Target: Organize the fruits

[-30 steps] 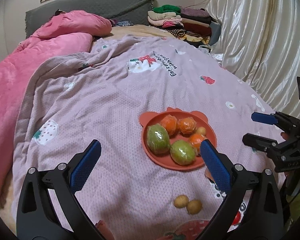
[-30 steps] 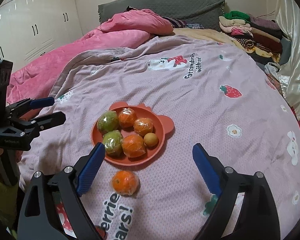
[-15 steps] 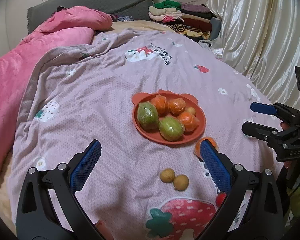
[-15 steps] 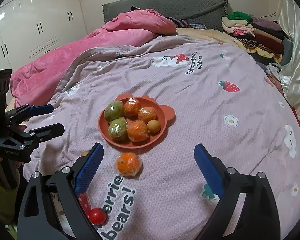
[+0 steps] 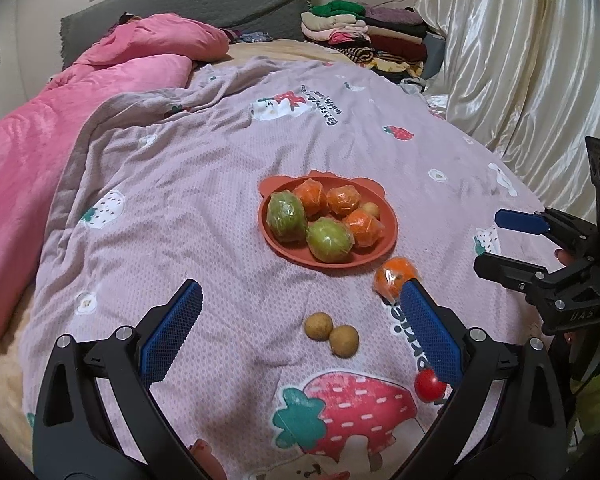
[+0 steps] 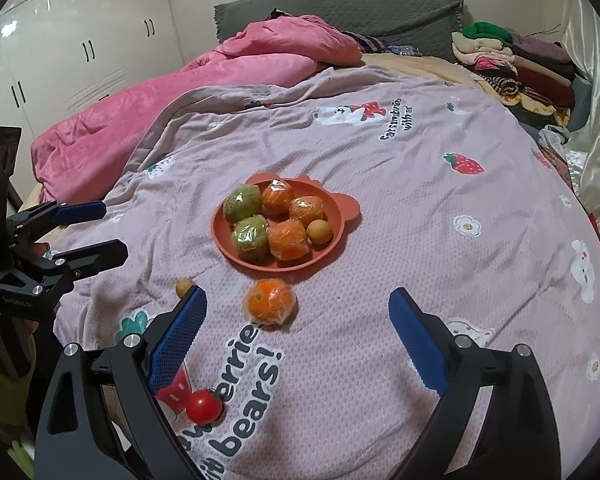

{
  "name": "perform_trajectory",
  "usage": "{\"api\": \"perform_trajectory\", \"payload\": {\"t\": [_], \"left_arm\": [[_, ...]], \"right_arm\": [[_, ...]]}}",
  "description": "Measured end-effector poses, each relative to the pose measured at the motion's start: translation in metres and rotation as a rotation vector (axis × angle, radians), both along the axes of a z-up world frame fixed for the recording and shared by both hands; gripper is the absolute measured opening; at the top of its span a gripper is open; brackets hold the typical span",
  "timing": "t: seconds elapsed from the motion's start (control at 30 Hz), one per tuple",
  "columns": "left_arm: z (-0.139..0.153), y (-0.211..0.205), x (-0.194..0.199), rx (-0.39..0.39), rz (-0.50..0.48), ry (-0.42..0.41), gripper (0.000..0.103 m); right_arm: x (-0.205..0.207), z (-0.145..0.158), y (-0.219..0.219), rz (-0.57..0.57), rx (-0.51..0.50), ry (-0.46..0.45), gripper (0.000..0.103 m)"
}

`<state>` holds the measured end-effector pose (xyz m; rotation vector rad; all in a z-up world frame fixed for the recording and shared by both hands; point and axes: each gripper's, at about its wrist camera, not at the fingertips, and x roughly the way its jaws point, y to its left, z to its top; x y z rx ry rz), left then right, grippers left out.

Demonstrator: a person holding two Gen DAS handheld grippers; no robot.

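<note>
On the bed, a pink blanket [image 5: 204, 184] with strawberry and bear pictures is lying flat, and a red plate [image 5: 388, 240] is sitting in the middle of it. The plate is holding two green fruits [image 5: 286, 216], three wrapped oranges [image 5: 343, 200] and one small brown fruit [image 5: 371, 209], all packed close together.

More fruit is lying on the blanket, off the plate. One wrapped orange [image 6: 270, 301] is sitting just beside the plate's near rim. Two little brown fruits [image 5: 332, 330] are touching each other, nearer the cameras. A small tomato [image 6: 204, 406] is resting on the printed letters, well apart from the plate.

The left gripper [image 5: 298, 332] is hanging over the blanket with its fingers spread wide, holding nothing. The two brown fruits are showing between its fingers. The right gripper [image 6: 298, 334] is also spread wide and empty, and the loose orange is showing between its fingers.

Far back, a pink quilt [image 6: 188, 92] is bunched up, and folded clothes [image 5: 360, 36] are stacked near a shiny curtain [image 5: 520, 60].
</note>
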<state>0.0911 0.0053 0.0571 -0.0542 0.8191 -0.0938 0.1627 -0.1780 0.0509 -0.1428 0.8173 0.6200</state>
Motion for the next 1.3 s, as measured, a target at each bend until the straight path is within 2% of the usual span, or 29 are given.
{"api": "perform_trajectory", "payload": {"t": [0.53,1.07,1.3], "left_arm": [[-0.005,-0.014,-0.015,0.015,-0.005,0.021,0.093],[-0.03,-0.028,-0.025,0.017,-0.031,0.088,0.093],[-0.043,-0.029,-0.022,-0.005,-0.035,0.124,0.076]], "right_arm": [[-0.017,-0.009,-0.006,0.012,-0.006,0.007,0.093],[-0.049,-0.035,-0.007,0.058,-0.024,0.051,0.093],[-0.061,-0.045,-0.005,0.076,-0.028,0.066,0.093]]}}
